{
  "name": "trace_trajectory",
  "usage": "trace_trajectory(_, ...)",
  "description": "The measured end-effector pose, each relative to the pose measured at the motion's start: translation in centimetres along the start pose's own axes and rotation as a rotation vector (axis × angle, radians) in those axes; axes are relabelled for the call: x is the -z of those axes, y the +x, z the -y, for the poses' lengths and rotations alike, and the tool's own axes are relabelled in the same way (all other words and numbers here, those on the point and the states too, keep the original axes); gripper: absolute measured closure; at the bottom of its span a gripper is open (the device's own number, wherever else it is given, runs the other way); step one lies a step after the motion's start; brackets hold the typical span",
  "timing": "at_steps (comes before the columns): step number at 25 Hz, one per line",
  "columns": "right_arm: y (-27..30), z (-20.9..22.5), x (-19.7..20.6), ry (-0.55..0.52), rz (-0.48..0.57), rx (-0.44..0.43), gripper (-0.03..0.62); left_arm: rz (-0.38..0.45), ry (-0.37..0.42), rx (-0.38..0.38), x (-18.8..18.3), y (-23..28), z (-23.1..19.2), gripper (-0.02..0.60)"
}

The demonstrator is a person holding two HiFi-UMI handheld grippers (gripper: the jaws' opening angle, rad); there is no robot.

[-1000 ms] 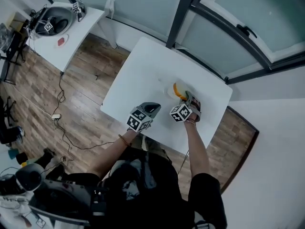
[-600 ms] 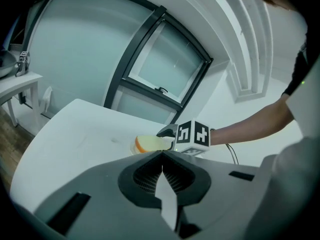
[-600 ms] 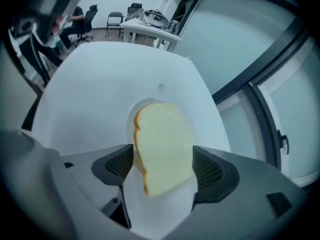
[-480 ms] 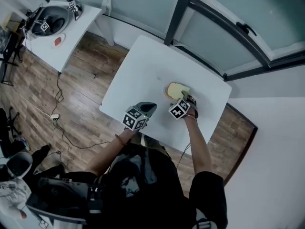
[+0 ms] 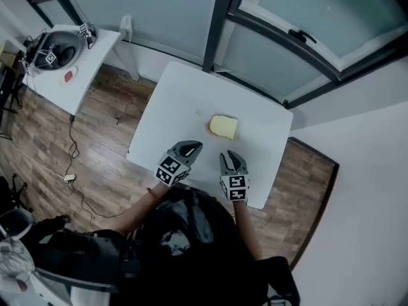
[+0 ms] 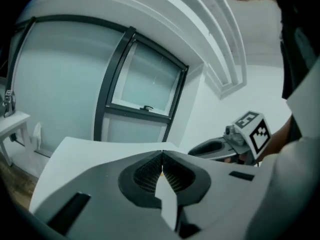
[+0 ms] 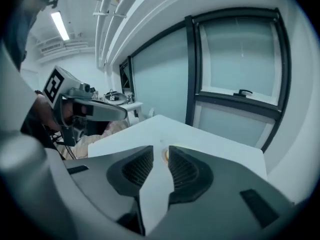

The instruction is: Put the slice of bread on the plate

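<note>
Right gripper (image 5: 229, 155): I see its jaws only a narrow slit apart. They have just been closing in, with nothing between them, so it has let go and is empty.
Left gripper (image 5: 193, 146): clenched, its tips meeting in its own view and gripping nothing.
Pads (image 7: 137, 168): dark, finely ribbed rubber set in smooth grey curved shells that taper to blunt points.
Marker cube (image 5: 234, 187): a white box with black square patterns, sitting at the rear of the right gripper. The left gripper carries one like it.
Slice of bread (image 5: 223, 127): pale yellow, squarish with rounded corners and a slightly darker crust edge. It lies flat, ahead of both grippers and apart from them, with the right gripper the nearer one.
Plate (image 5: 210, 131): white on white. I only catch a faint curved rim at the bread's left edge, with the bread lying on it.
Table (image 5: 178, 101): smooth, matte white and rectangular, under the bread.
Floor (image 5: 95, 132): wood planks, left of the bread beyond the table edge.
Head view only: the bread's full outline and both grippers side by side.
Right gripper view only: a sliver of the bread through the slit, and the left gripper off to the side.
Left gripper view only: the shut tips; the bread doesn't show there.
</note>
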State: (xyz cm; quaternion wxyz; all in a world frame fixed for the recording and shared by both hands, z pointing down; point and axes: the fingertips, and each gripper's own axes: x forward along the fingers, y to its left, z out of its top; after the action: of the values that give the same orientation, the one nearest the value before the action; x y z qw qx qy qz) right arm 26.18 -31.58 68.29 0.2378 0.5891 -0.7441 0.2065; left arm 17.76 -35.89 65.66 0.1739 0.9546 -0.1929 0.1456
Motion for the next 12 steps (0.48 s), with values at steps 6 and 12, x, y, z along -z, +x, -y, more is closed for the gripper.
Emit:
trace_trajectory(6,-4.3,1.3,-0.1,0.078,0.08,0.111,0.583,-0.015,0.088,0.045,-0.8,-0.1,2.9,0.577)
trace_trajectory(12,-5.2,1.8,-1.8,0.086,0.146,0.088,0.583,-0.014,0.093,0.055,-1.4,0.5,3.7,0.577)
